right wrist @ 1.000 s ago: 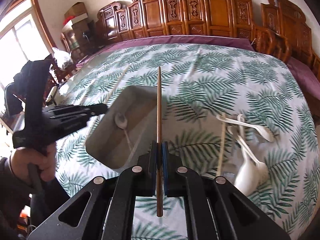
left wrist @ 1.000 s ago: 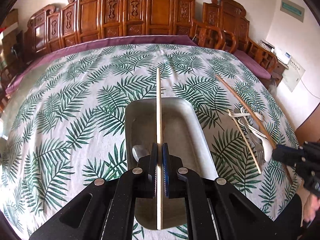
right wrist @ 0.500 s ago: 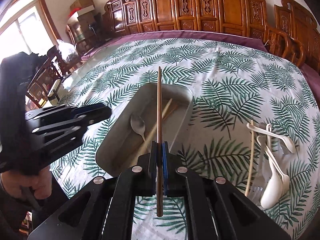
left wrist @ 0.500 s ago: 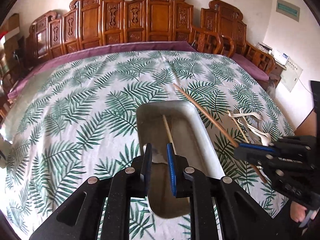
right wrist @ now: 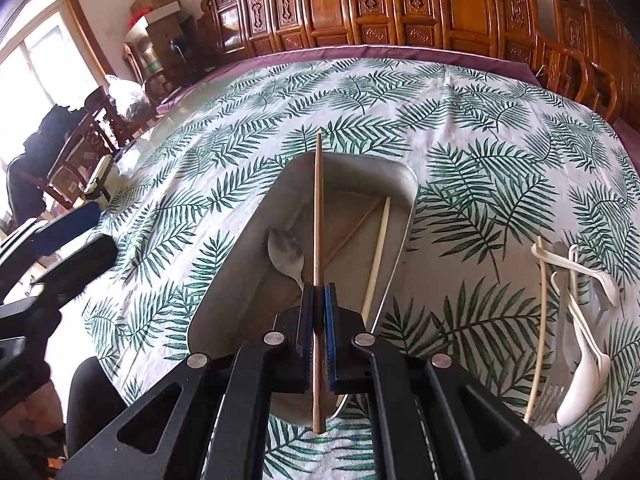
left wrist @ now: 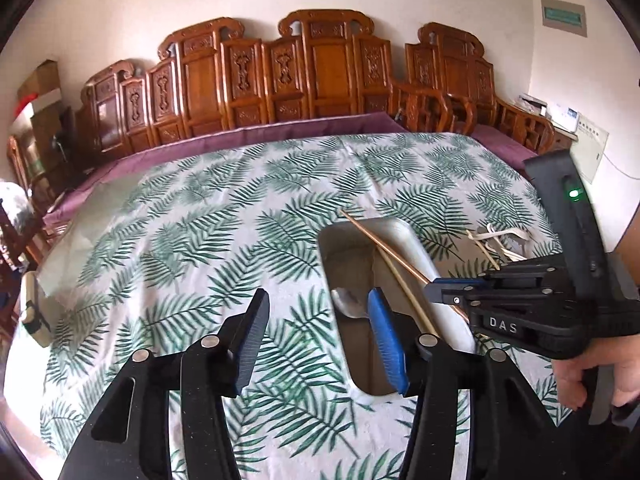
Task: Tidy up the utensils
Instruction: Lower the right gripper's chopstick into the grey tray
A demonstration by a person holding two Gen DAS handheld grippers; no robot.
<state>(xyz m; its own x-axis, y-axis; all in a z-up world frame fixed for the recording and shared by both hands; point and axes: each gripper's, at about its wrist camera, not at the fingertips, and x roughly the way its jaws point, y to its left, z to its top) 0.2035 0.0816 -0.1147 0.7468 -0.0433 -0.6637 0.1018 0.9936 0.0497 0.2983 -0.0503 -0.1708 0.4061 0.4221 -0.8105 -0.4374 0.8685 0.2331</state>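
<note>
A metal tray [right wrist: 256,240] sits on the leaf-print tablecloth. In it lie a metal spoon [right wrist: 285,252] and a pale chopstick [right wrist: 378,252]. My right gripper [right wrist: 319,304] is shut on a brown chopstick [right wrist: 318,220], held lengthwise over the tray. In the left wrist view this right gripper [left wrist: 436,292] reaches in from the right, its brown chopstick [left wrist: 380,240] slanting over the tray [left wrist: 332,240]. The left gripper [left wrist: 320,336] hangs near the tray's left front, its jaws opening with nothing between them. The pale chopstick [left wrist: 404,288] and the spoon [left wrist: 350,304] lie beyond it.
Right of the tray lies a pile of white plastic spoons [right wrist: 580,360], a fork [right wrist: 550,400] and another pale chopstick [right wrist: 538,320]. Carved wooden chairs [left wrist: 320,76] line the table's far side. A hand [left wrist: 592,376] grips the right tool.
The left gripper has let go of the pale chopstick, which now lies in the tray, opened, and drawn back to the left. The right gripper has carried the brown chopstick over the tray.
</note>
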